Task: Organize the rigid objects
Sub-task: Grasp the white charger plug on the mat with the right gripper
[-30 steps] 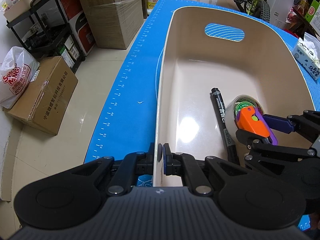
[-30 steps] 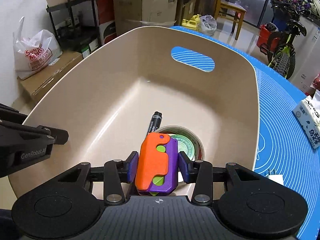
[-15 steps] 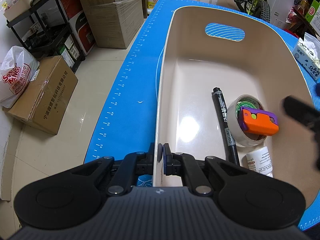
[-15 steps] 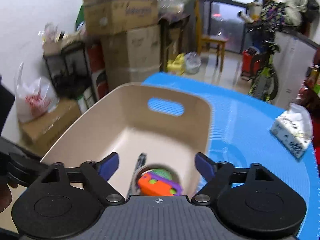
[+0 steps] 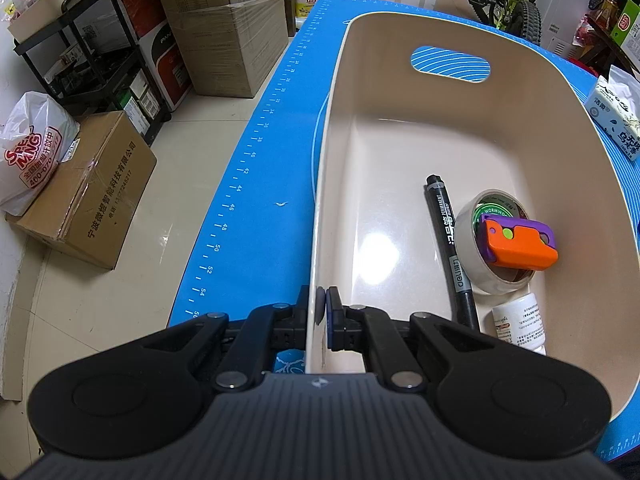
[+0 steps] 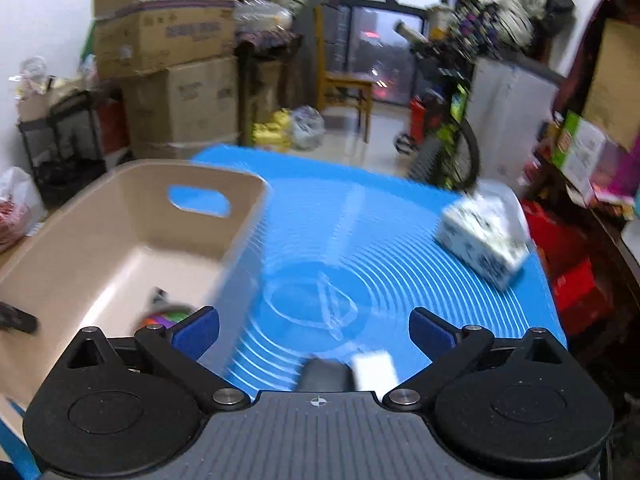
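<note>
I record a beige bin (image 5: 520, 128) standing on a bright blue mat (image 5: 276, 168), which carries white ruler ticks along its edge and white concentric rings further in. Inside the bin I note a black permanent marker (image 5: 450, 240) with white lettering, a tan tape roll (image 5: 494, 264) with a green label in its core, an orange-and-purple toy (image 5: 520, 244) with lime dots, and a white bottle (image 5: 520, 324). A white tissue pack (image 6: 484, 240) shows dark print.

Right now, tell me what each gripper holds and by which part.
The left gripper is shut on the beige bin, pinching its near side wall at the rim. The right gripper holds nothing; its jaws are opening.
</note>
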`<state>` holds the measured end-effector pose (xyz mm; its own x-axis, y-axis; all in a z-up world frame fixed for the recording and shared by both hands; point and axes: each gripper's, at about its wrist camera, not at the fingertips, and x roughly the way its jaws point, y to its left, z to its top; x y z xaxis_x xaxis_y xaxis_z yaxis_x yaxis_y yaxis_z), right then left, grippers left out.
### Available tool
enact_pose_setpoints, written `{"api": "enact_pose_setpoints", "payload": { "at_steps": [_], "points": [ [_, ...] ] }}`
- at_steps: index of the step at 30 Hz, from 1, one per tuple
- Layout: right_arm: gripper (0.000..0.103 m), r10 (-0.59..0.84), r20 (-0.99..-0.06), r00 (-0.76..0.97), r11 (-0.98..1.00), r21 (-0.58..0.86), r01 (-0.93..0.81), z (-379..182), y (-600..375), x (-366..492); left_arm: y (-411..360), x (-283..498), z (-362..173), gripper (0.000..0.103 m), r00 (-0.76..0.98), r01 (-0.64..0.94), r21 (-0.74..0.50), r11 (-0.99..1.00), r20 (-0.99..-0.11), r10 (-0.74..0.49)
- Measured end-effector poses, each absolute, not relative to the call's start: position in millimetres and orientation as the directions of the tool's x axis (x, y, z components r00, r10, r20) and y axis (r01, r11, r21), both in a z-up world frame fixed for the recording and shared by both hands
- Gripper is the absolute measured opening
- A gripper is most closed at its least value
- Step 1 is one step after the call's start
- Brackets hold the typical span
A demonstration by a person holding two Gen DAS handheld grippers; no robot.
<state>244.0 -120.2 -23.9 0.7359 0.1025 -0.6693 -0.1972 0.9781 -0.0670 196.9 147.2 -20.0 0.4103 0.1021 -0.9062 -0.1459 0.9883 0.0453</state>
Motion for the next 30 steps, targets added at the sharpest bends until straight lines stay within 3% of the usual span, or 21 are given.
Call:
{"api": "enact_pose_setpoints", "payload": {
  "at_steps": [6, 16, 24, 29, 30],
  "points": [
    [0.099, 0.057, -0.689, 0.722, 0.985, -0.077, -0.152, -56.4, -150.6, 253.3, 147.3, 196.9, -20.1, 0.008, 0.41, -0.146, 0.046, 0.988, -0.906, 0.103],
    [0.084, 0.044, -0.727, 0.685, 0.981, -0.099, -0.168, -96.0, -160.0, 277.1, 147.4, 196.6, -20.0, 0.008, 0.41, -0.146, 0.048, 0.988, -0.906, 0.105],
    [0.08, 0.075, -0.738, 0.67, 0.98, -0.07, -0.187, -104.9, -161.6, 293.4, 146.9, 196.8, -20.5, 0.008, 0.41, -0.145, 0.051, 0.988, -0.906, 0.107],
    [0.061, 0.126, -0.735, 0.666, 0.983, 0.0, -0.186, -102.8, -164.7, 293.2, 146.9, 196.9, -20.6, 0.008, 0.41, -0.145, 0.051, 0.988, -0.906, 0.107],
    [0.049, 0.127, -0.735, 0.666, 0.983, 0.004, -0.183, -102.9, -164.8, 293.3, 147.0, 197.0, -20.7, 0.008, 0.41, -0.146, 0.05, 0.988, -0.906, 0.107]
  ]
}}
